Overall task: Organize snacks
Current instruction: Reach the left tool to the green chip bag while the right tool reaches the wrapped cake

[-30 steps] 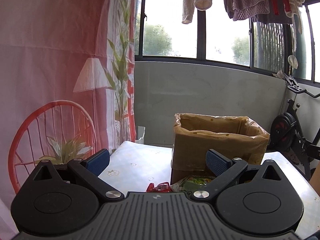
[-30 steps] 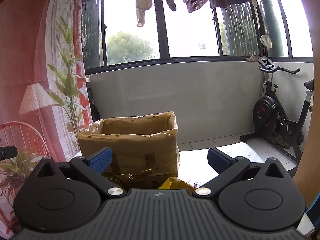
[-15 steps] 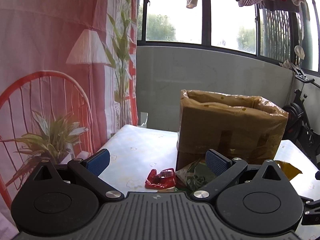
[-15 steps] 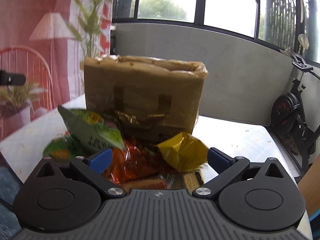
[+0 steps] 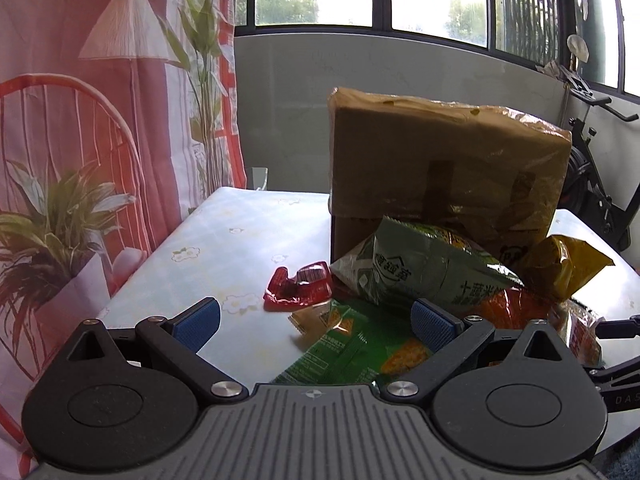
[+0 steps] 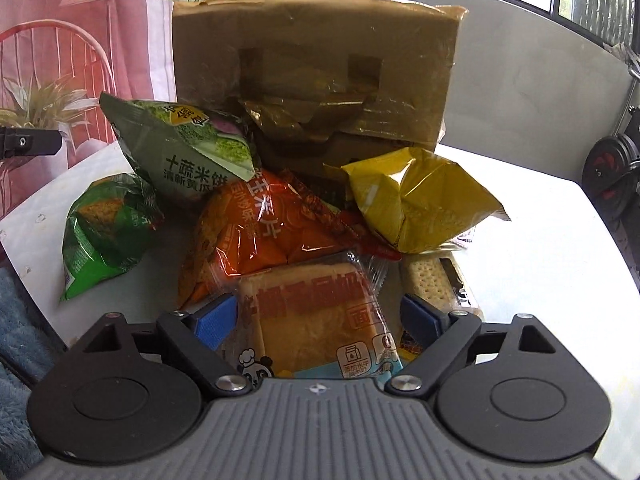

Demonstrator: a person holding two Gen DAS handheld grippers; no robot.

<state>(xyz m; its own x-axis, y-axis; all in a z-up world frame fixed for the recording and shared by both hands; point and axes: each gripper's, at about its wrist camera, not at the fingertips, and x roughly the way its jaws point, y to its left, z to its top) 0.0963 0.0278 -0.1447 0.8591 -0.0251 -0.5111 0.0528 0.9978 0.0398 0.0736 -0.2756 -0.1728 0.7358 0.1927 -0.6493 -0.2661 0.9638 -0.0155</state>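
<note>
A pile of snack packets lies on the white table in front of a brown cardboard box (image 6: 316, 64), also in the left wrist view (image 5: 444, 160). My right gripper (image 6: 320, 320) is open, its jaws on either side of a wrapped bread packet (image 6: 316, 316). Behind it lie an orange bag (image 6: 264, 228), a yellow bag (image 6: 416, 204), a pale green bag (image 6: 180, 148) and a bright green bag (image 6: 104, 232). My left gripper (image 5: 316, 320) is open and empty above a bright green bag (image 5: 352, 352), near a small red packet (image 5: 300, 286).
A cracker pack (image 6: 430, 280) lies right of the bread. The table (image 5: 224, 232) ends at a pink printed curtain (image 5: 100, 120) on the left. An exercise bike (image 5: 600, 184) stands at the right. Blue fabric (image 6: 16, 320) lies below the table's near edge.
Both grippers have tilted down and moved toward the snack pile. The right one has come down around the bread packet, still open. The left one now looks at the green bags and red packet.
</note>
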